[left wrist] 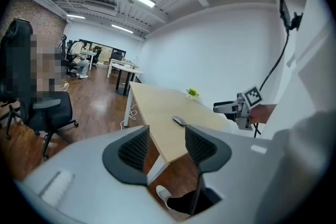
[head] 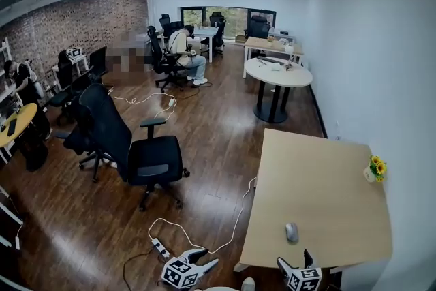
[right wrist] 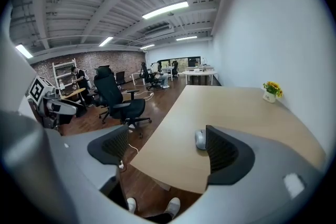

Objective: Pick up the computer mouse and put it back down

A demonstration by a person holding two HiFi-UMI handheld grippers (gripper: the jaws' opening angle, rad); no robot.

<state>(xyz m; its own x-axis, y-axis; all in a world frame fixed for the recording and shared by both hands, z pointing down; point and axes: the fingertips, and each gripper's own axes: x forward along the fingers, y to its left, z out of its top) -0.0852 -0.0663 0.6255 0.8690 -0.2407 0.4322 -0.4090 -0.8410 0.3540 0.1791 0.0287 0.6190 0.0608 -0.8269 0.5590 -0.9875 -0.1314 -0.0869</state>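
Note:
The grey computer mouse [head: 291, 232] lies on the light wooden table [head: 320, 180], close to its near edge. My right gripper [head: 294, 259] hangs just short of that edge, above and behind the mouse, open with nothing between its jaws. In the right gripper view the mouse [right wrist: 200, 139] shows beside the right jaw, apart from it, and the gripper [right wrist: 167, 134] is empty. My left gripper [head: 204, 257] hovers over the floor to the left of the table, open and empty. In the left gripper view, past that gripper [left wrist: 167, 131], the mouse [left wrist: 179, 120] rests on the table.
A small pot of yellow flowers [head: 375, 169] stands at the table's right edge by the white wall. A black office chair [head: 133, 150] stands left of the table. A power strip [head: 161, 248] and white cable [head: 235, 218] lie on the wooden floor. A round table [head: 277, 71] is farther back.

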